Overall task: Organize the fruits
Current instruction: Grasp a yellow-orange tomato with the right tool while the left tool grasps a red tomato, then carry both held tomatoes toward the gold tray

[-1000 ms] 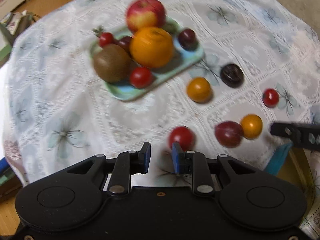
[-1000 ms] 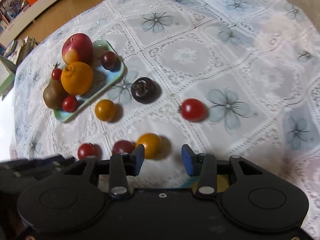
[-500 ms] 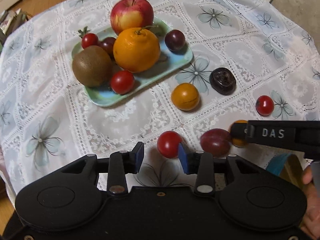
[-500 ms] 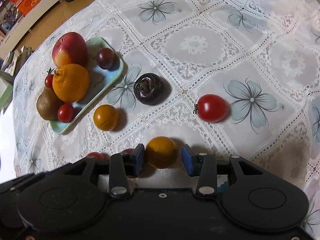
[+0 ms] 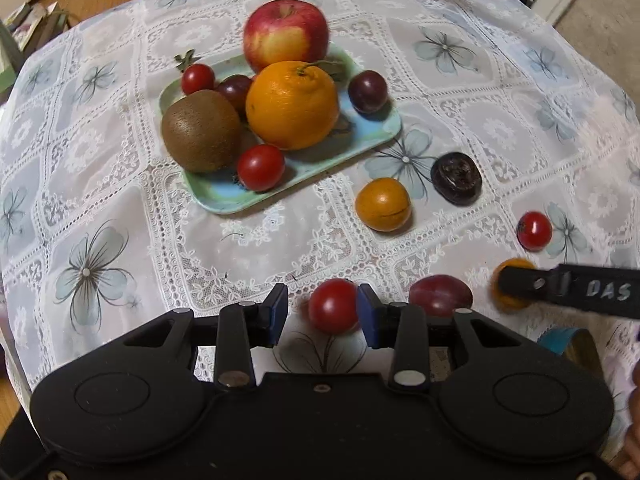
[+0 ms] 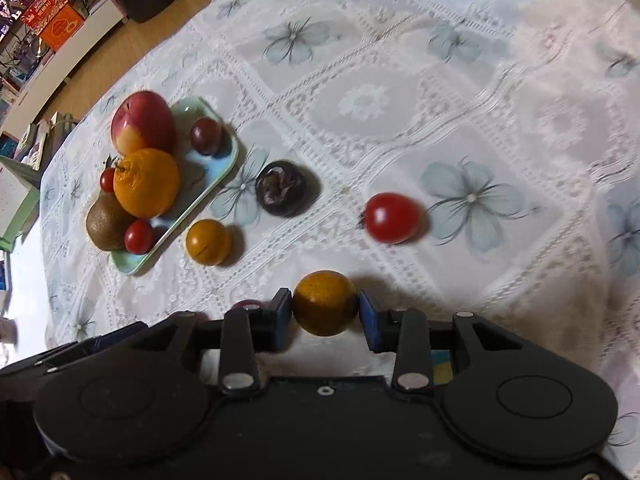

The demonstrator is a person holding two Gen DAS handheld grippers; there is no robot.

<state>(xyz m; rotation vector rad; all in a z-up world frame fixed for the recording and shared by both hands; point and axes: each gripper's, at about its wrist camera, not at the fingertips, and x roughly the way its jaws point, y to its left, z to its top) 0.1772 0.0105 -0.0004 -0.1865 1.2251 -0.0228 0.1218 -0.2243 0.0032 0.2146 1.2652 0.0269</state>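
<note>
In the left wrist view my left gripper is open around a red cherry tomato, which rests on the cloth against the right finger with a gap on the left. My right gripper is shut on a small orange fruit, both blue pads touching its sides; one of its fingers also shows over that fruit from the left wrist. A teal tray holds an apple, an orange, a kiwi, cherry tomatoes and dark plums.
Loose on the lace tablecloth lie a purple plum, another small orange fruit, a dark wrinkled fruit and a red tomato. A blue roll sits at the near right edge. Wooden floor and shelves lie beyond.
My left gripper moved forward and opened wider, so the red tomato now sits between its fingers. My right gripper advanced around the small orange fruit and its pads drew in onto it.
</note>
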